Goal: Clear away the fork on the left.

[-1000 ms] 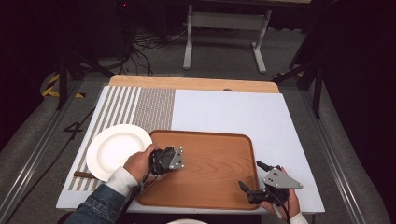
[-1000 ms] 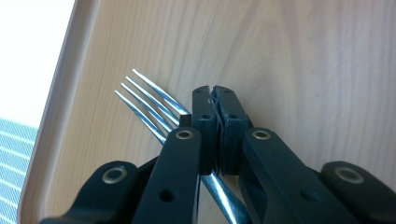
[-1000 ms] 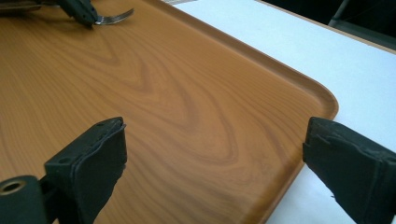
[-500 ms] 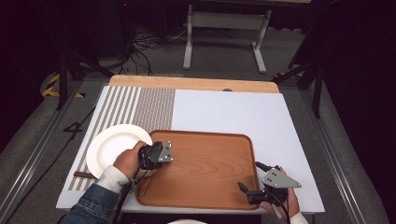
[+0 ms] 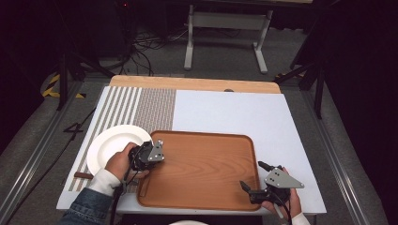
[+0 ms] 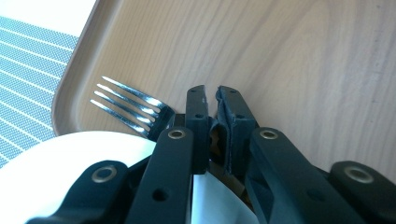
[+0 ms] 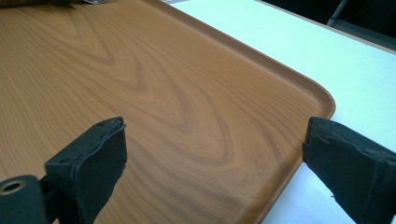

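At the left of the counter (image 5: 234, 112), a white plate (image 5: 110, 145) sits on a striped mat (image 5: 131, 105), touching the left rim of a wooden tray (image 5: 202, 134).

The left gripper (image 6: 212, 93) hangs over the seam between plate and tray, and its camera looks toward the tray's far-left corner. A fork (image 6: 135, 109) is with it. The tines stick out to the left over the tray floor, and the neck runs in behind the left finger (image 6: 196, 107). Something brown shows deep in the gap, probably the fork's handle.

These fingers are almost together, with a thin slit at the tips, and have just been opening a little. The fork looks pinched rather than dropped, though the contact itself is hidden.

The step in hand seems to be setting the fork down next to the plate. The next move calls for lowering it until it lies flat, then spreading the fingers enough to let go without flicking it.

At the right, the right gripper (image 5: 251, 174) rests at the tray's near-right corner. Its fingers (image 7: 93, 154) are wide apart, with nothing between them but tray and counter.
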Demonstrator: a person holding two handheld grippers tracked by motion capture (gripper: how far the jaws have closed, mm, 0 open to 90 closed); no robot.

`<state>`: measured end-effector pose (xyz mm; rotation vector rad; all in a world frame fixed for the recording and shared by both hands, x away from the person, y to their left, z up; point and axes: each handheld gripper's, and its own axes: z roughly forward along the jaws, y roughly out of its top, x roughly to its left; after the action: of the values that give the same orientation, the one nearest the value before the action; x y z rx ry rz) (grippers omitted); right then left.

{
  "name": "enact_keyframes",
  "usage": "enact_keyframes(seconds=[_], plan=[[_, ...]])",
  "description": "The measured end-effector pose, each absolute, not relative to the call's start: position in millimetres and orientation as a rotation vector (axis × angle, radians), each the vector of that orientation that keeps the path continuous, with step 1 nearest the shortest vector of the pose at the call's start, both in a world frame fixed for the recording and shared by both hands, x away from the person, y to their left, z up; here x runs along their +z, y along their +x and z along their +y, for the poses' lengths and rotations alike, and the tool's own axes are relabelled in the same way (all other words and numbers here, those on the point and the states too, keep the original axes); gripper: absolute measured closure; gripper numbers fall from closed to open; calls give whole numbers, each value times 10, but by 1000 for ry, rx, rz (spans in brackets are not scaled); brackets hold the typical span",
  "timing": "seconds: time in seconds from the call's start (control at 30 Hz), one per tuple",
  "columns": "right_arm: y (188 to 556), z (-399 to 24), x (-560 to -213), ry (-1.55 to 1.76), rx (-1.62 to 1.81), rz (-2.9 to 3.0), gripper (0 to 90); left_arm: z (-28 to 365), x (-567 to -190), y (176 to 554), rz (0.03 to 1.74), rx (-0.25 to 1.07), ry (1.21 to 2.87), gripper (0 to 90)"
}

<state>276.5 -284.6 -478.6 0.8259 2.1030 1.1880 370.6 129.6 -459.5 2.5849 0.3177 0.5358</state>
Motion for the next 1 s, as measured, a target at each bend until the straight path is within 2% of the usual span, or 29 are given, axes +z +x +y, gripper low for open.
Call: enact_keyframes(seconds=[0.6,0.9,1.0], plan=[[2759,-2859,-4757,820,1186,2080,76,1241,-4548,3624,269,508,2441,794],[2751,-2861,-4749,817,1185,2068,76,1229,-4511,3561,276,528,2312,742],[2754,-2865,-4749,822,1184,2065,76,1236,-4483,3537,265,545,2253,680]])
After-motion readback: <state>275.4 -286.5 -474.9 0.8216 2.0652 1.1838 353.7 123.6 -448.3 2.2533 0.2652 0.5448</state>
